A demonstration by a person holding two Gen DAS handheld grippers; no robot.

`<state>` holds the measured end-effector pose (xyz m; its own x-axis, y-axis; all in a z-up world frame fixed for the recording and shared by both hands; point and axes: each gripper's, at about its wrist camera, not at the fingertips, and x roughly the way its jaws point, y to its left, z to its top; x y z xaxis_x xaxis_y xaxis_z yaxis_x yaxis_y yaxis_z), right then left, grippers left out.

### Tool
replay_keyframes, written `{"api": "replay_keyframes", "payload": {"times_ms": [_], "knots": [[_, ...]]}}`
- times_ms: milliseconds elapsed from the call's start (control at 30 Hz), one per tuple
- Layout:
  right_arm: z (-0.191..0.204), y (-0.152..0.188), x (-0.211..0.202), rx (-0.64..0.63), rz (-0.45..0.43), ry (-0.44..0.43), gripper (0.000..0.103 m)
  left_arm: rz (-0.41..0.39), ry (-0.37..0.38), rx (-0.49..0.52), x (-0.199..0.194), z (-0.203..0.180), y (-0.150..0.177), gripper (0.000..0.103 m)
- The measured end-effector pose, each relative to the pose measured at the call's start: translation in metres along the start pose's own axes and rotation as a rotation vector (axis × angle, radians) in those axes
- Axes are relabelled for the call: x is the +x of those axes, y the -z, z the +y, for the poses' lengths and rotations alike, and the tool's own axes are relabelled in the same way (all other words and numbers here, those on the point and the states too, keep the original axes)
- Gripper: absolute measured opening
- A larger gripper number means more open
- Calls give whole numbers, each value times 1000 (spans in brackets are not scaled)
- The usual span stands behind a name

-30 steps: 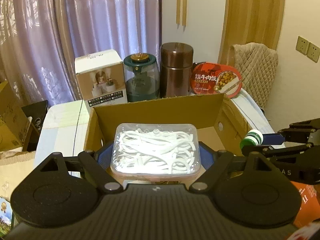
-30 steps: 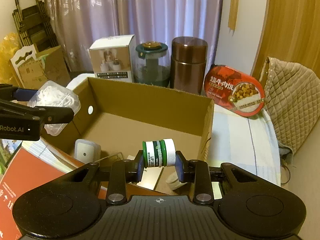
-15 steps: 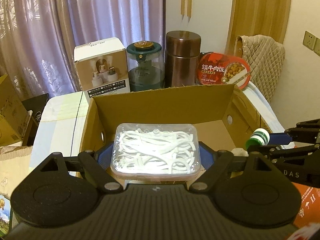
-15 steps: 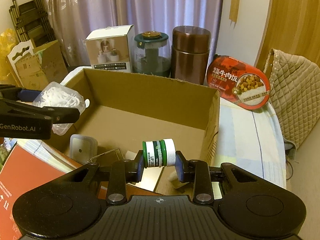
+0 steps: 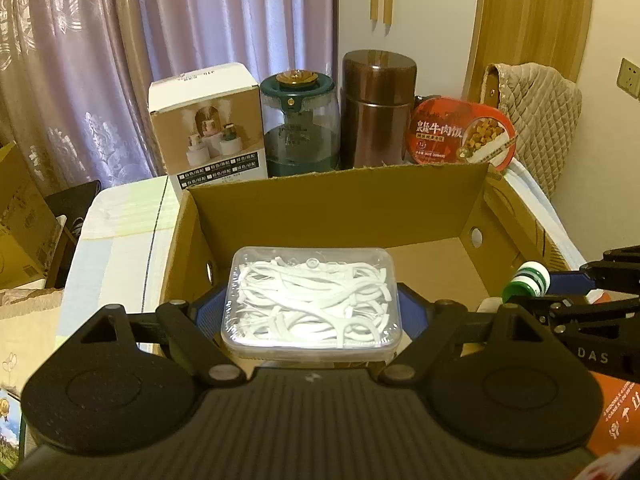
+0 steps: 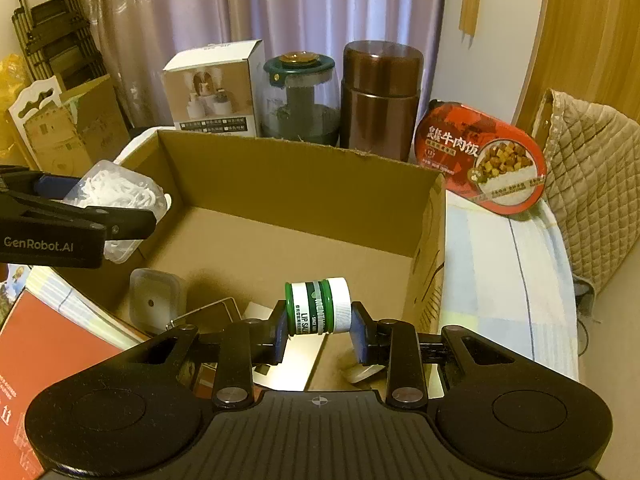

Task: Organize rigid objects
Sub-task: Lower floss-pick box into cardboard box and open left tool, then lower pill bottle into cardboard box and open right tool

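My left gripper point(image 5: 311, 310) is shut on a clear plastic box of white floss picks point(image 5: 312, 300), held over the near left part of an open cardboard box point(image 5: 336, 200). The same floss box point(image 6: 116, 196) shows in the right wrist view at the carton's left wall. My right gripper point(image 6: 319, 318) is shut on a small green and white lip salve jar point(image 6: 318, 306), lying sideways between the pads above the carton's near edge. That jar point(image 5: 528, 280) appears at the right of the left wrist view. The carton floor point(image 6: 260, 252) is mostly bare.
Behind the carton stand a white product box point(image 5: 208, 124), a green-lidded glass jar point(image 5: 298, 120), a brown canister point(image 5: 378, 108) and a red meal tub point(image 5: 460, 132). A small clear container point(image 6: 156, 300) and flat items lie at the carton's near end. A quilted bag point(image 6: 592, 184) sits right.
Both grippers have sunk and moved forward towards the carton, so its inside shows more fully. Each still holds its item as before.
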<state>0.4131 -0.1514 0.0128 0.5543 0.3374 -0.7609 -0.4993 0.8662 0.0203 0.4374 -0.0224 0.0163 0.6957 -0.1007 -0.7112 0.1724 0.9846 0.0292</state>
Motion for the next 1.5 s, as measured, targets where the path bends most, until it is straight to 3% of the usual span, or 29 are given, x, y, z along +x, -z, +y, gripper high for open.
{"api": "replay_keyframes", "payload": {"times_ms": [300,667,1167,1500], "knots": [[-4,4,8,15,10,0,29,10,-11,-8,15,-1,2,83],[-9,7,7,34,4,-1,29,-32,-6,-16,-2,-3,-3,83],[-4,1,8,37,-18,-8,29,-28,-3,-16,-4,-4,5,83],[-7,1,8,56,-72,-6,31,-35,-5,-21,-9,-3,6,83]]}}
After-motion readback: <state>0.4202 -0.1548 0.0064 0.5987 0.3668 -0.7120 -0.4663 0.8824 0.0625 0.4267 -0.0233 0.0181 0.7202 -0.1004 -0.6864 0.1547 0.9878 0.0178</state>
